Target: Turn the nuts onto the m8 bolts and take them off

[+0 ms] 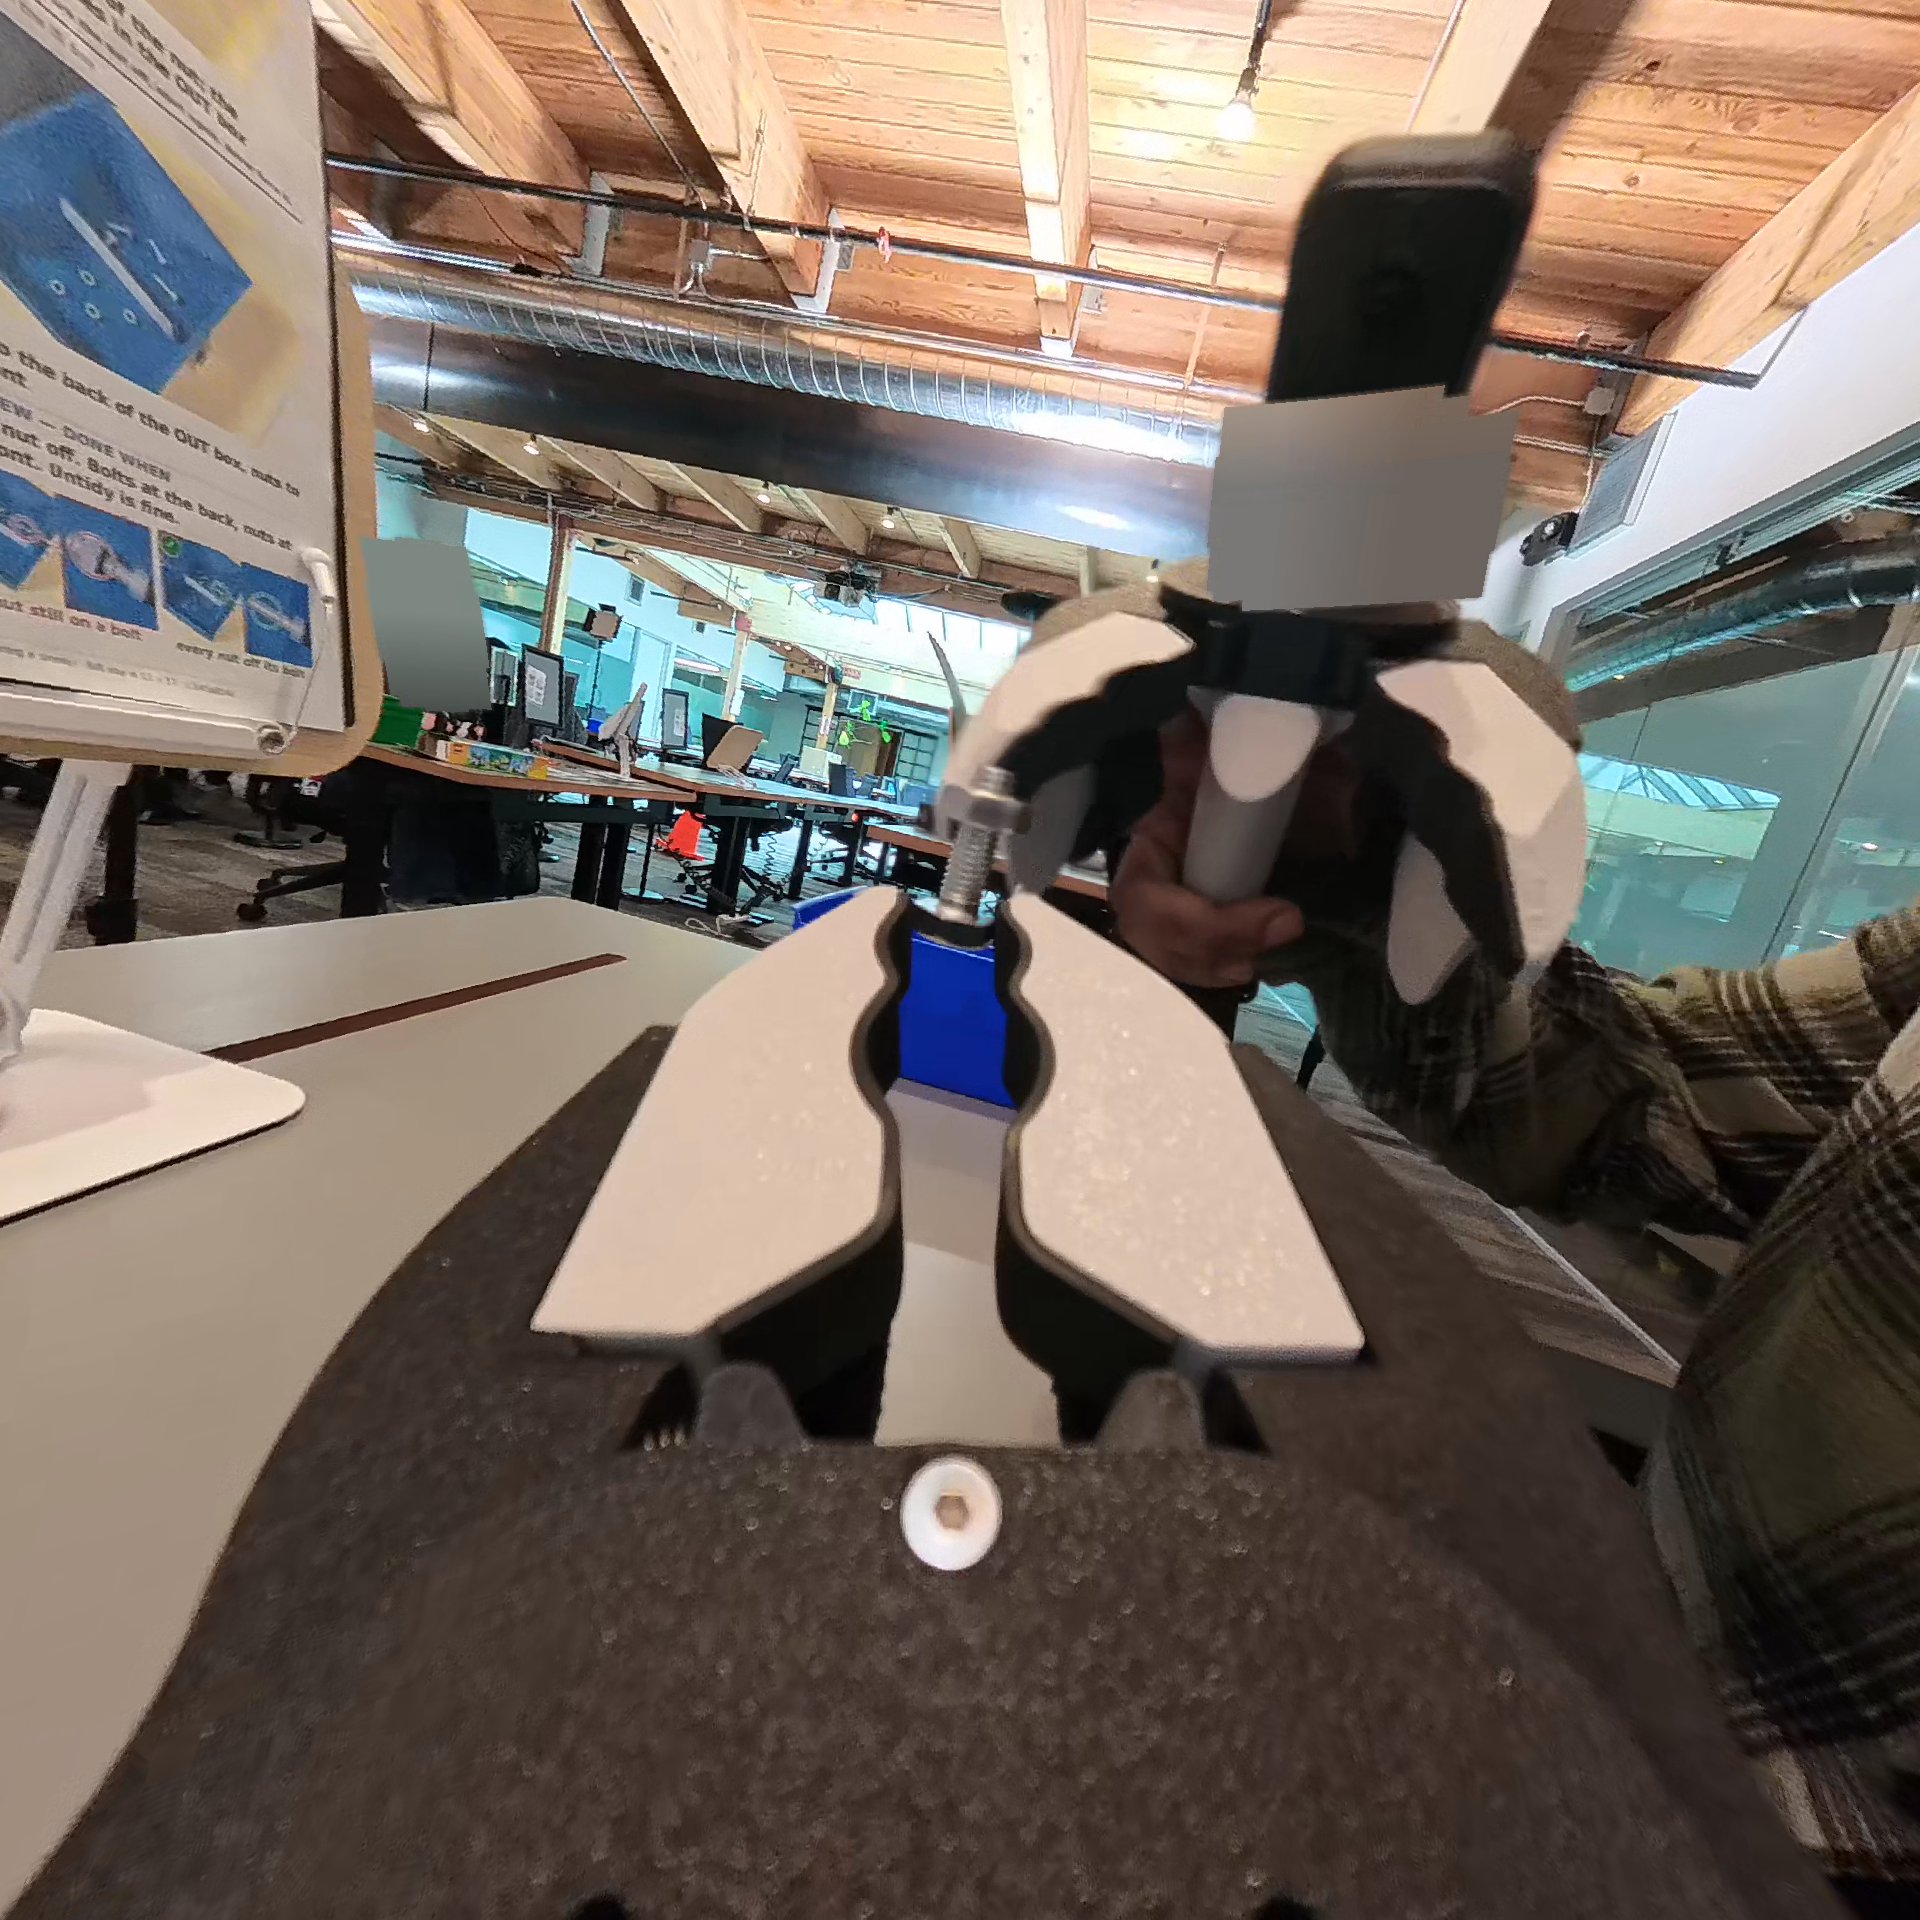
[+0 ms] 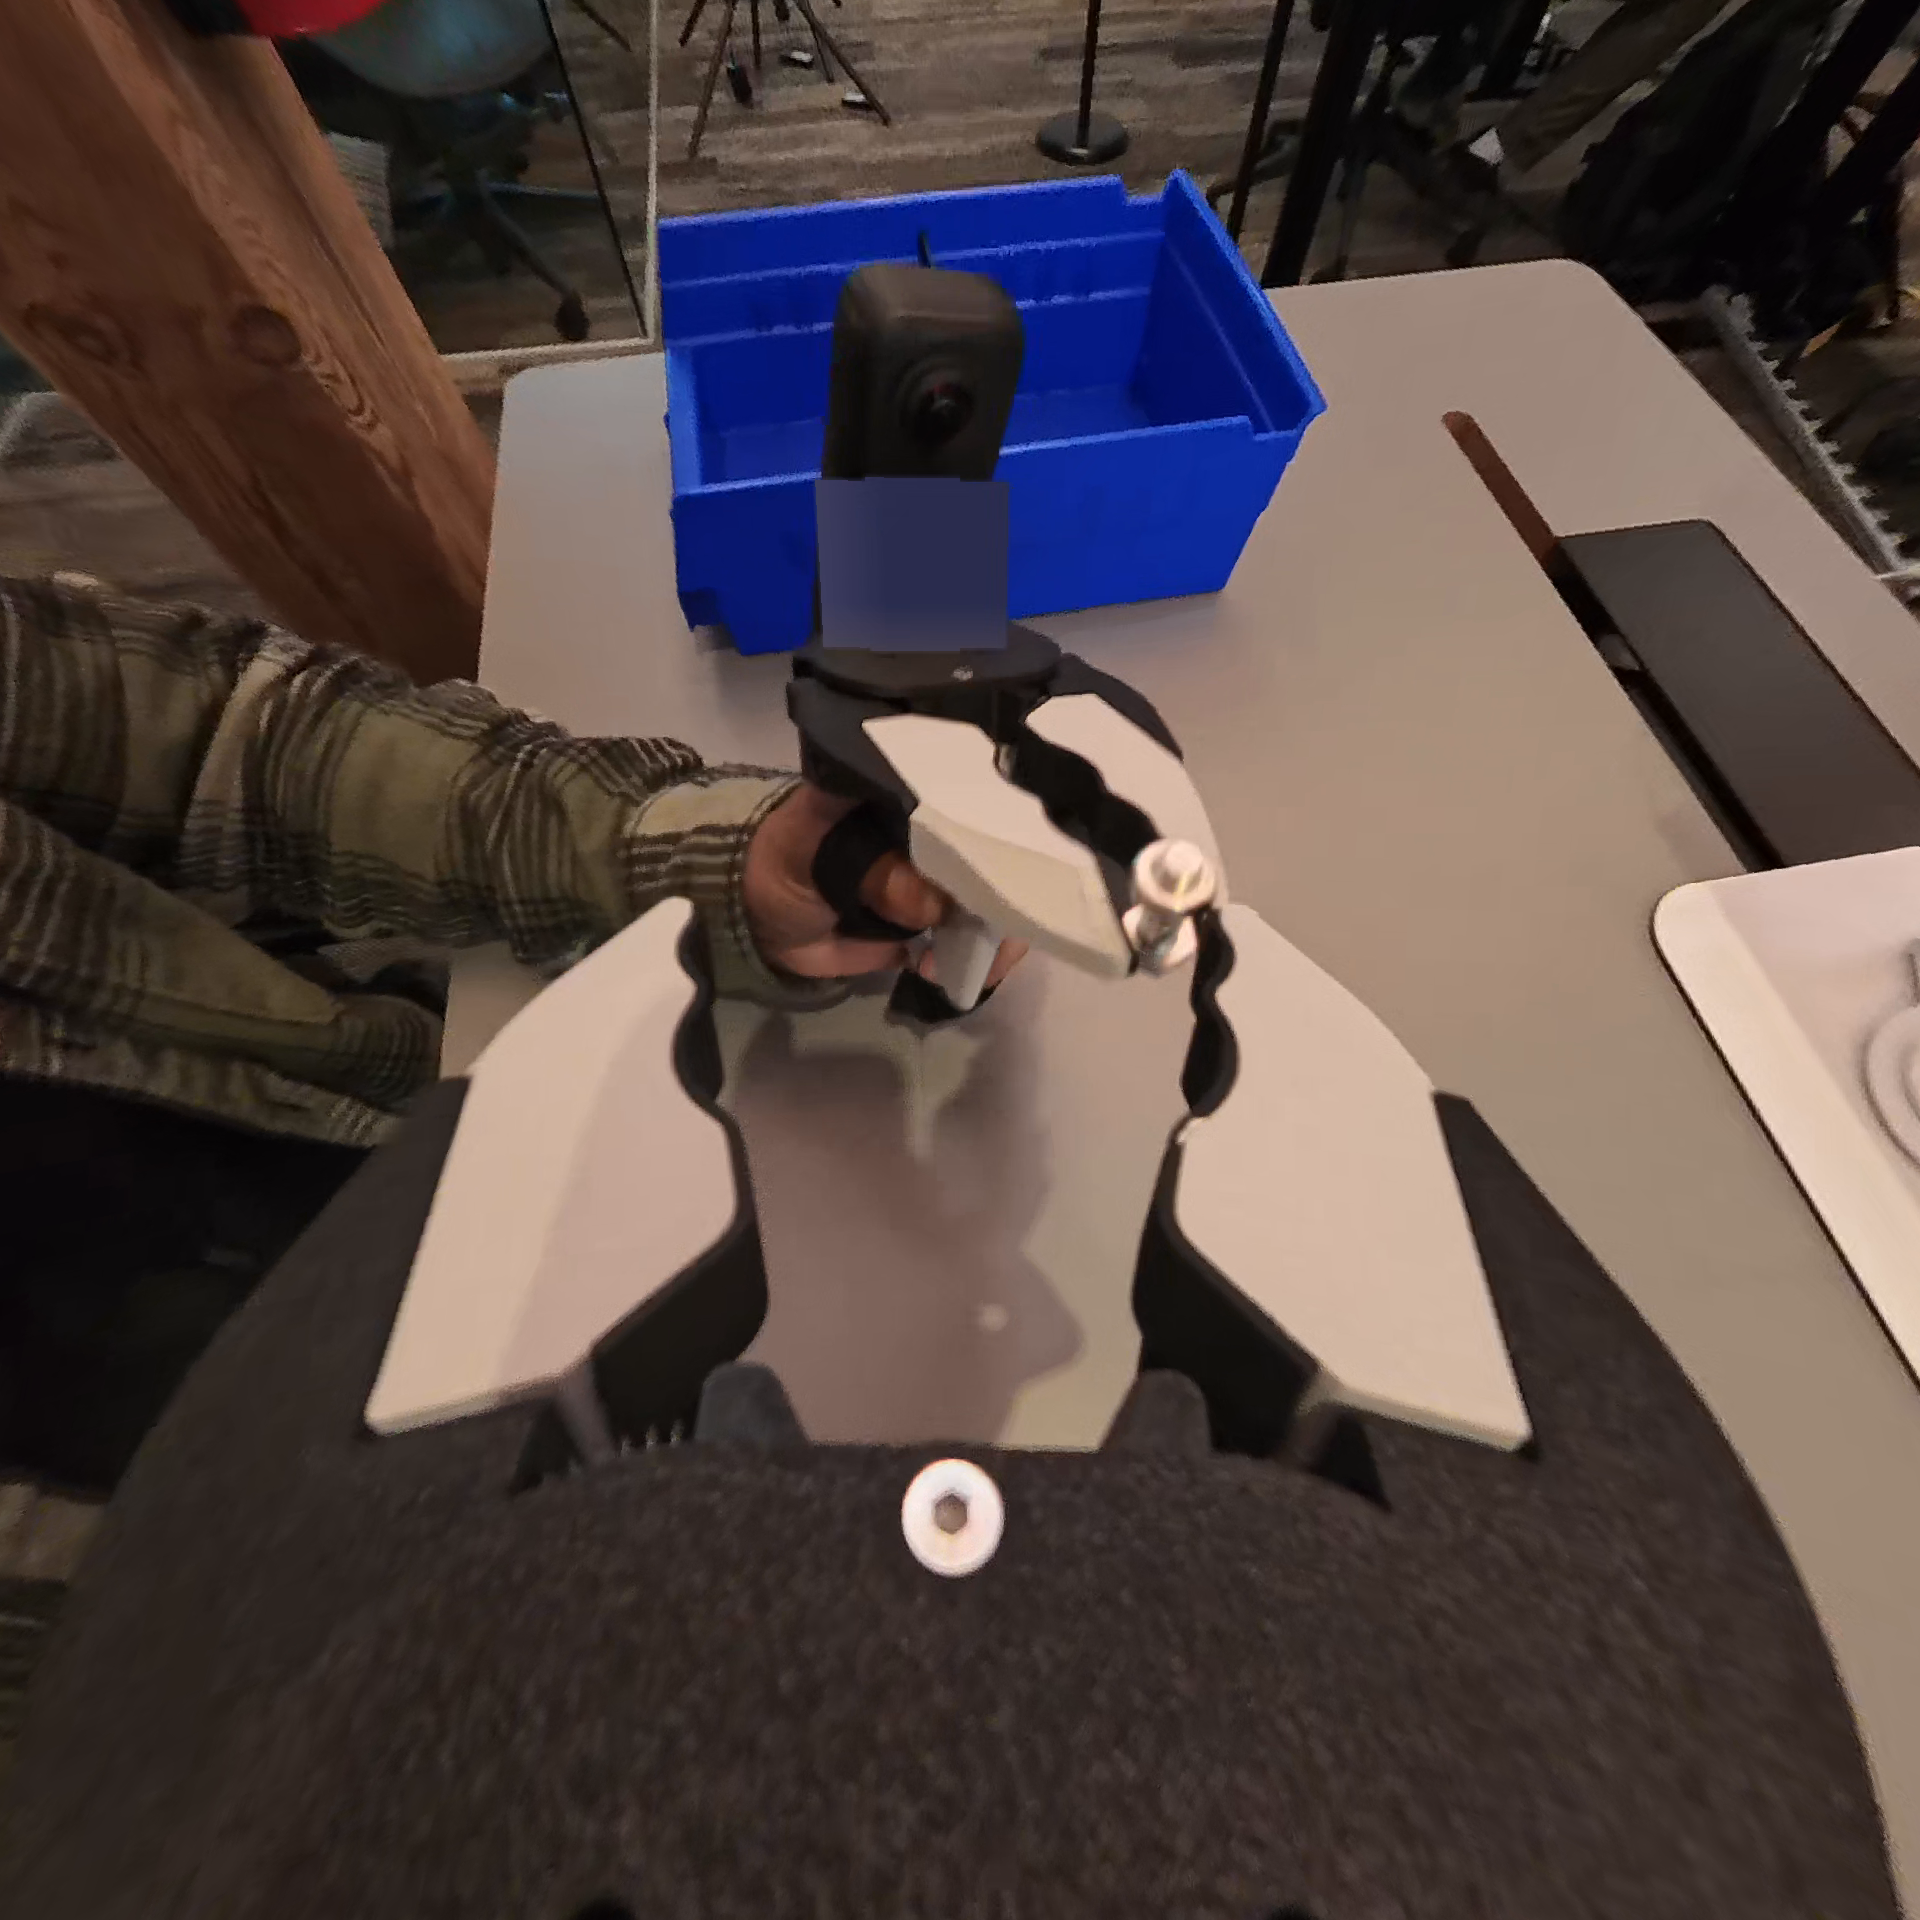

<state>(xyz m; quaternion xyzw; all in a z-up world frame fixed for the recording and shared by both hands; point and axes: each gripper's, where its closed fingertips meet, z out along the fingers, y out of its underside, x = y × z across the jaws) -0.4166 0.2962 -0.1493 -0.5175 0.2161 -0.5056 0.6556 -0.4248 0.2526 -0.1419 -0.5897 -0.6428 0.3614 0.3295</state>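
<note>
- My left gripper (image 1: 948,914): fingers nearly closed, clamping the bolt (image 1: 968,862) at their tips, threaded shank upward.
- Nut (image 1: 982,802): threaded near the bolt's top.
- My right gripper (image 2: 956,935): fingers spread wide, holding nothing, one fingertip (image 2: 1210,935) beside the nut.

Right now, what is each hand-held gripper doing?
Left hand-held gripper: closed on the bolt, nut threaded on.
Right hand-held gripper: open, holding nothing.
</note>
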